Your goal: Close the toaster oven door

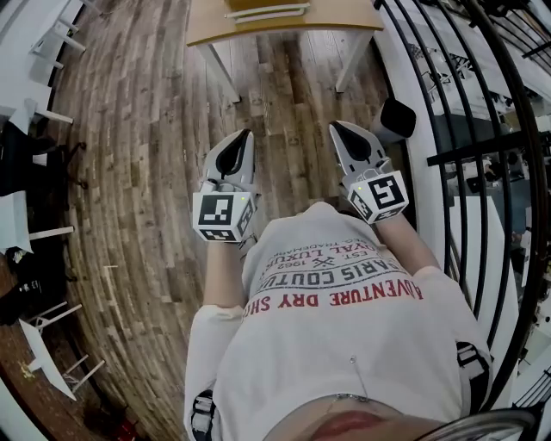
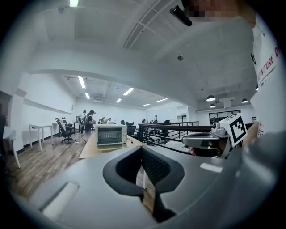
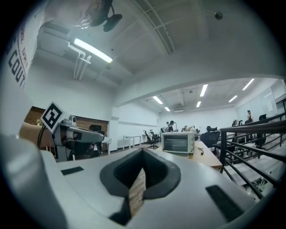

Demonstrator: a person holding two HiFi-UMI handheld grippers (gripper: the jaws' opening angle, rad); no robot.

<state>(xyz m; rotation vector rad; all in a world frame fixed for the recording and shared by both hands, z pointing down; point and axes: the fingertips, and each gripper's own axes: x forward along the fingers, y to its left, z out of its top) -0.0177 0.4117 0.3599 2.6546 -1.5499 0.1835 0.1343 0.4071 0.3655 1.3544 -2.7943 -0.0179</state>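
Observation:
The toaster oven stands on a wooden table a few steps ahead of me, white with a dark glass front. In the head view only its front edge shows at the top, with the door folded down and its white handle bar towards me. My left gripper and right gripper are held side by side close to the person's chest, pointing level at the table. Both are far from the oven. Each pair of jaws meets at the tips with nothing between them.
A black metal railing and a stairwell run along the right side. White tables and chairs stand at the left on the wood floor. People and office chairs are far behind the table.

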